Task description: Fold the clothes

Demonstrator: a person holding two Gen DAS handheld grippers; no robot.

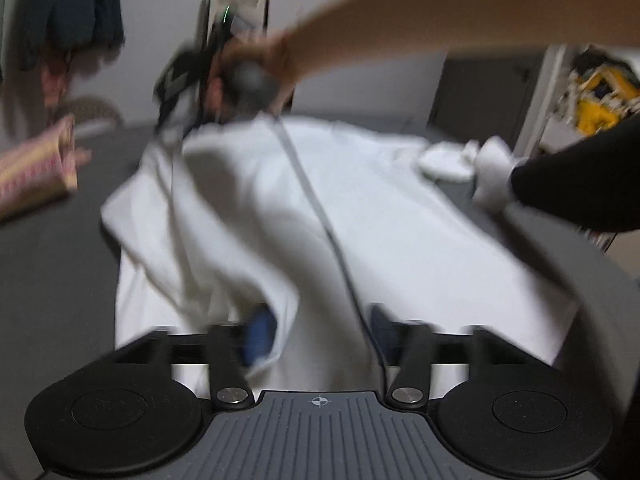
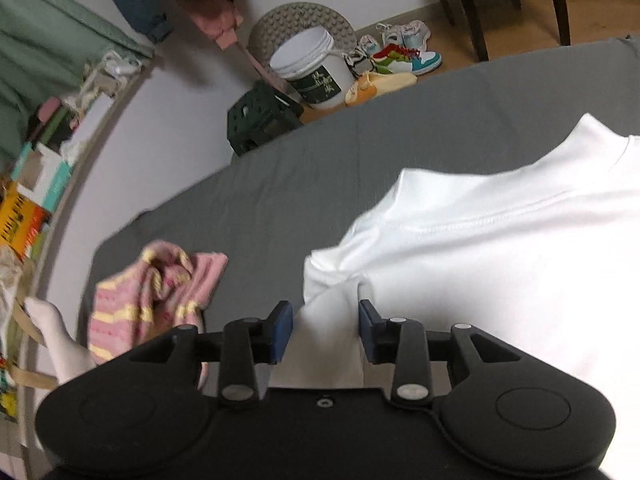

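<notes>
Left wrist view, smeared by motion: a white shirt (image 1: 360,208), soft and matte, lies spread over a grey bed sheet (image 1: 52,264), with one loose flap raised and rumpled toward the left. The left claw (image 1: 320,336) sits low over the near hem, its blue-padded fingers (image 1: 260,336) standing apart with white cloth draped between them; whether the pads press the fabric cannot be told through the blur. A thin grey cable (image 1: 316,208) runs in a curve across the shirt. A bare forearm (image 1: 400,20) reaches over from the upper right, the hand gripping a dark rounded handle (image 1: 248,80). At the left edge lies a pink and yellow striped knit garment (image 1: 36,168). At the right, a black sleeve (image 1: 580,184) ends in a white glove (image 1: 492,176).

Right wrist view, sharp: the right claw (image 2: 326,334) has its blue pads spread, a fold of the white shirt (image 2: 500,264) lying between them, unclamped. The cloth is smooth, with a stitched seam across the shoulder. The sheet (image 2: 320,184) shows fine creases. The striped knit (image 2: 156,296) lies crumpled to the left. On the floor beyond stand a white plastic bucket (image 2: 312,68), a dark green lattice crate (image 2: 264,116) and colourful sneakers (image 2: 404,56).
</notes>
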